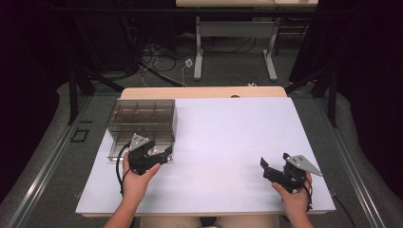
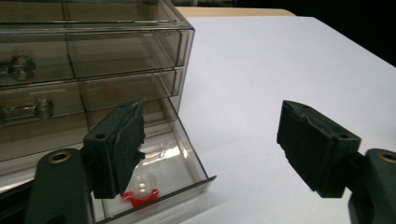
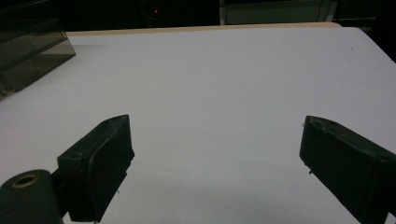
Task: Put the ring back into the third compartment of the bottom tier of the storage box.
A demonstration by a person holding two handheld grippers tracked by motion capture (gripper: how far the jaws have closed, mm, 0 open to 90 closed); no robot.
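Drawer of the smoky clear cabinet, the bottom one, stands pulled out toward me on the left side of the table, and it is the thing nearest my left hand-held gripper. In the left gripper view I see its jaws spread wide with nothing between them; the left jaw hangs over the open drawer and the right jaw over bare white table beside it. Inside the drawer, near its front wall, lies a small red piece with a clear round top, partly hidden by my left jaw.

From the high view, my left hand-held gripper sits just at the front of the cabinet, while my right hand-held gripper rests well apart, near the right front corner of the table. Its jaws are also apart and empty, aimed across the bare white surface.

Farther back, the cabinet's upper drawers are closed, with clear round knobs showing on their fronts. Beyond the table lies grey floor with loose cables and the legs of another table.
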